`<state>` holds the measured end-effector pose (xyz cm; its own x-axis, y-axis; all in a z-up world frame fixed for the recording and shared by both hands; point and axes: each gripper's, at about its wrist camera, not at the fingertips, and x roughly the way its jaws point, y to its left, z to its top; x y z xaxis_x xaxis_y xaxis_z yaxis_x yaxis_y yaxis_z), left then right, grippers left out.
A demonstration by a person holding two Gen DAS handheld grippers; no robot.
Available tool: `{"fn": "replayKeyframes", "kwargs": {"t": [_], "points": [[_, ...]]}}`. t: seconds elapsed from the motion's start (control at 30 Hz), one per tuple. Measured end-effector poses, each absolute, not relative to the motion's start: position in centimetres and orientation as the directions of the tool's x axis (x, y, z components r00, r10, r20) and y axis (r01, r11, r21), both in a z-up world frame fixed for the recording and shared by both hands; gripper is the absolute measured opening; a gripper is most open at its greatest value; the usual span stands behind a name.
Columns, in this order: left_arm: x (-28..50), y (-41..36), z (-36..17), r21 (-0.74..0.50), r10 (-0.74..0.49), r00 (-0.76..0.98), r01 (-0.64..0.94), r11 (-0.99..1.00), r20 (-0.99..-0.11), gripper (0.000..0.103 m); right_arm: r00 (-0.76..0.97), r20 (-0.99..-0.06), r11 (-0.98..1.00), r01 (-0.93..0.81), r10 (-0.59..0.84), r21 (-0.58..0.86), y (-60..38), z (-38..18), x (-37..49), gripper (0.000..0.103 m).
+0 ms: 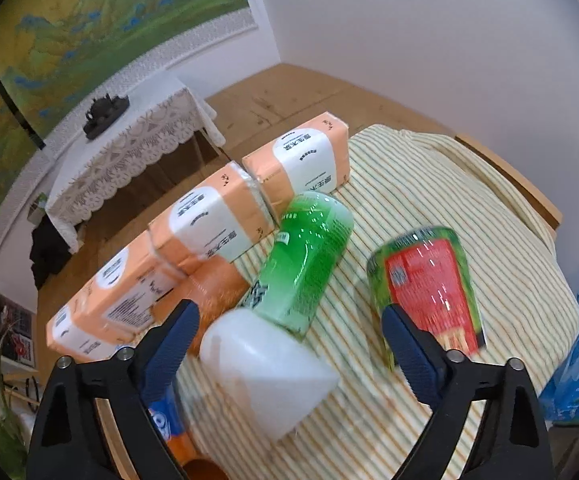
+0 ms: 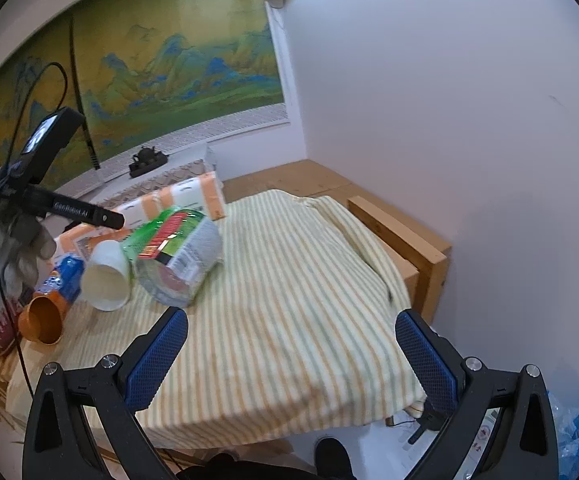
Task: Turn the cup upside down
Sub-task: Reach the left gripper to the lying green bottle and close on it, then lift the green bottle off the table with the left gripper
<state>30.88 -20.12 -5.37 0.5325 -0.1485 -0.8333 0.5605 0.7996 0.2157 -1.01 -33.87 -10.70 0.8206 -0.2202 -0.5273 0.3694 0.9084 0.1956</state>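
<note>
Several cups lie on their sides on the striped cloth; your white cup (image 1: 269,368) sits between the spread fingers of your left gripper (image 1: 289,340), untouched, its base against the green cup (image 1: 307,256). Close carelessly and you could squash its thin wall or nudge the green one rolling. Your right gripper (image 2: 291,354) hangs spread, holding nothing.

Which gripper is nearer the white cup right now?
Left. The left gripper is open around the white cup; the right gripper hangs open, well back from it.
</note>
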Motion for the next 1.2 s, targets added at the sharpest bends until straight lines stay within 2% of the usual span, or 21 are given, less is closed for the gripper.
{"fn": "replayKeyframes", "kwargs": {"t": [0.07,0.2,0.53,1.2], "points": [[32.6,-20.8,-5.9,0.183,-0.157,0.491,0.575,0.797,-0.857,0.093,0.814,-0.533,0.902,0.385,-0.231,0.197,-34.4,-11.0,-1.1,0.103],[35.5,-21.8,-7.2,0.131,-0.158,0.426,0.574,0.808,-0.891,0.085,0.801,-0.545,0.888,0.412,-0.247,0.203,-35.6,-11.7,-1.1,0.103],[39.8,-22.5,-10.4,0.028,-0.179,0.306,0.568,0.823,-0.935,0.085,0.774,-0.581,0.873,0.441,-0.251,0.210,-37.1,-13.0,-0.2,0.102],[41.5,-24.9,-13.6,0.072,-0.135,0.281,0.619,0.782,-0.950,0.083,0.756,-0.614,0.867,0.444,-0.227,0.225,-37.3,-13.8,0.6,0.102]]}}
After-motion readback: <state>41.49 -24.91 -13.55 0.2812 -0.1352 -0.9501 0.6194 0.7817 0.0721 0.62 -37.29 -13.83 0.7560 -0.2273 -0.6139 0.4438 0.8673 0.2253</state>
